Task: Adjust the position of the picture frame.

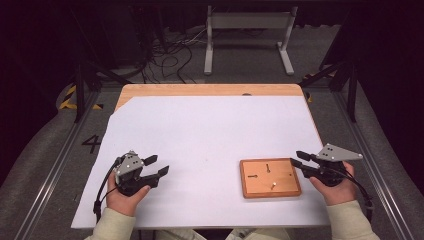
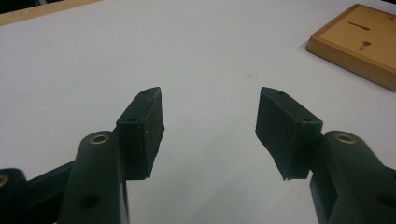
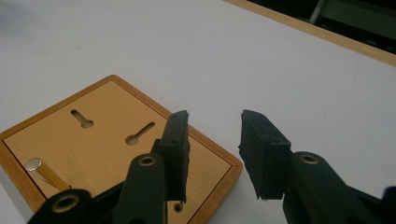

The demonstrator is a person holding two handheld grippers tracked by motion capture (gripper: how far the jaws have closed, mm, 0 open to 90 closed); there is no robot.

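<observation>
Black fingers of the right gripper (image 3: 212, 156) stood parted, empty, over the wooden board (image 1: 270, 177) near the worktop's (image 1: 200, 130) right front – its brass peg (image 3: 44, 171) probably wants a square, centred grip. Left gripper (image 2: 210, 133) – parted, empty.

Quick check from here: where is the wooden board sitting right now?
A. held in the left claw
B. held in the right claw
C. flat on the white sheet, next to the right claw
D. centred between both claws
C: the wooden board lies flat on the white sheet, just beside the open right claw.
</observation>
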